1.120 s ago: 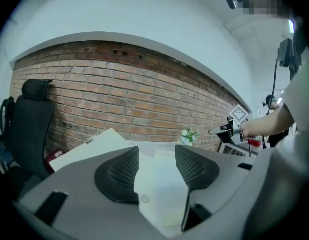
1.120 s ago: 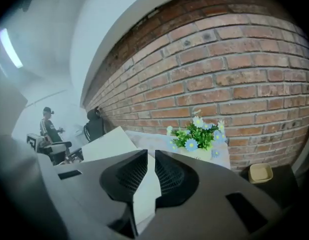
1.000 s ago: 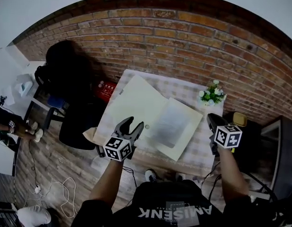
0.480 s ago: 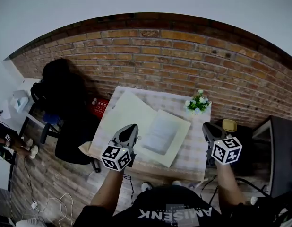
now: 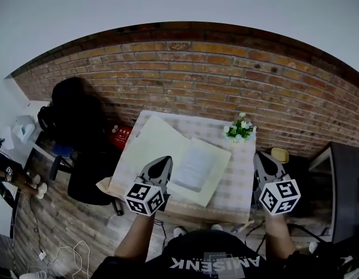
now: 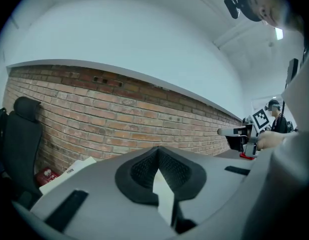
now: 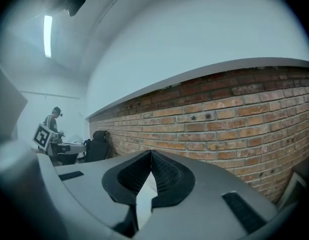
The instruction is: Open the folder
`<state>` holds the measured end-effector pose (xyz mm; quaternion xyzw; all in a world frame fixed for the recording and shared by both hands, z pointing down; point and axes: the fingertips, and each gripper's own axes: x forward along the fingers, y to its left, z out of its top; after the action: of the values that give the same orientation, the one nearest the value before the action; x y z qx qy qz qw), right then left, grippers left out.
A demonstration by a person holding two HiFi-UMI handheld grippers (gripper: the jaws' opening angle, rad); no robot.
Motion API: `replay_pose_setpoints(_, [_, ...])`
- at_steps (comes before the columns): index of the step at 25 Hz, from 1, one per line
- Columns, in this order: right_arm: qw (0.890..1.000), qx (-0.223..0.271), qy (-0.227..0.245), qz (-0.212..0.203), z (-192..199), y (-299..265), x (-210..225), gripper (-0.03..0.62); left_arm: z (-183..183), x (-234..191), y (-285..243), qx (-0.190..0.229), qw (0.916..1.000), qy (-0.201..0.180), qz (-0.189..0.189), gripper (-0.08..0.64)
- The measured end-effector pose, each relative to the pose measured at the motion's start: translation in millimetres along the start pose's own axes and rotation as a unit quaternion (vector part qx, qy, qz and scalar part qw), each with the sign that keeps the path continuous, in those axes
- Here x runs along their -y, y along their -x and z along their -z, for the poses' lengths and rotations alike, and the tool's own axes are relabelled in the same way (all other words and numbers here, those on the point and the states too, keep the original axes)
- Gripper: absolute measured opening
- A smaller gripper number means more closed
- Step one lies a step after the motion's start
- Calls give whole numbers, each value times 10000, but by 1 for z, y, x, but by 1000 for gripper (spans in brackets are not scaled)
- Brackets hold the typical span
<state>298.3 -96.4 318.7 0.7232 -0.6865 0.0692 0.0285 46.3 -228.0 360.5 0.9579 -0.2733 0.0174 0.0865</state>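
Note:
The cream folder (image 5: 158, 146) lies spread open on the checked table (image 5: 240, 176), with a white sheet (image 5: 194, 166) on its right half. My left gripper (image 5: 164, 161) hangs above the folder's near edge, jaws shut and empty; its fingertips (image 6: 158, 149) meet in the left gripper view, pointing level at the brick wall. My right gripper (image 5: 259, 155) hovers off the table's right side, clear of the folder. Its jaws have just been closing with nothing between them, and the fingertips (image 7: 150, 153) meet in the right gripper view.
A small potted plant (image 5: 240, 129) stands at the table's far right corner. A black office chair (image 5: 81, 129) and a red item (image 5: 118, 136) sit left of the table. A yellow object (image 5: 279, 154) lies right of it. The brick wall (image 5: 214, 74) runs behind.
The left jaws went from wide open to shut with nothing in them. Both grippers lifted up and away from the table, and the table now looks smaller and farther.

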Motion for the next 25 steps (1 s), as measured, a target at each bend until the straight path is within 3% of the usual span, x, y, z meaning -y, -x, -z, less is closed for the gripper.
replay_pose_setpoints(8, [9999,113,-45,38,-11,11,6,41,-13,8,2,92,9996,-229,-100,12])
replay_pose_setpoints(14, [9999,104,-9,103,-11,13,8,41,-16,2,4,113,9992,-242,-293,12])
replay_pose_setpoints(25, [9999,16,33,145,-8,6,11,41,-13,-5,0,78,9992,-281,-289,12])
